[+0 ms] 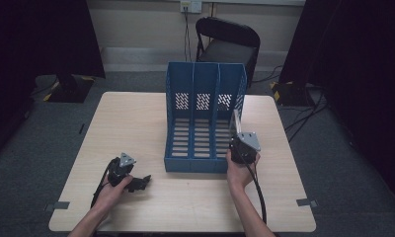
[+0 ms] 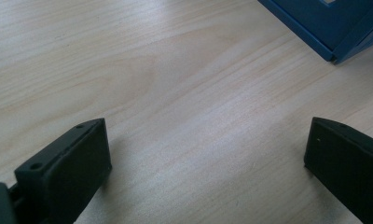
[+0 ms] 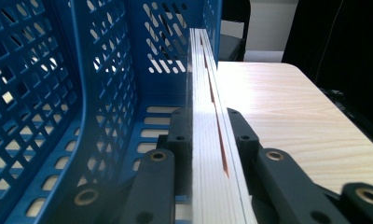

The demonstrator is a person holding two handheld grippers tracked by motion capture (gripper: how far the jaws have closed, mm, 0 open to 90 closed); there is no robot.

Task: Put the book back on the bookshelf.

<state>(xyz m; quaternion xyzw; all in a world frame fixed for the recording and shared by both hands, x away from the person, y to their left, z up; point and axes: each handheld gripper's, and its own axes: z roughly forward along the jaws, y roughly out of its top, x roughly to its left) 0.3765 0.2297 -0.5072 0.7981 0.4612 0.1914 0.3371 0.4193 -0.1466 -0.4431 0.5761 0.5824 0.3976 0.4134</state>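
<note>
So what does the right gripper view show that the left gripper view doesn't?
Right gripper view: its tool shut on a thin stack of sheets, held on edge at the rack's right slot, with the perforated dividers close up and a chair behind. Left gripper view: its tool open, nothing between the jaws. Both share the wooden table and part of the blue rack.

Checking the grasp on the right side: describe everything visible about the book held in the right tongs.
The book is thin and seen edge-on: a stack of white page edges with an orange-red sliver showing along one side. It stands upright on edge, clamped between the jaws of the right tongs, which press on both faces. It sits at the right-hand slot of the blue file rack, beside its perforated wall; whether it touches the rack cannot be told. In the high view it shows as a pale upright strip.
</note>
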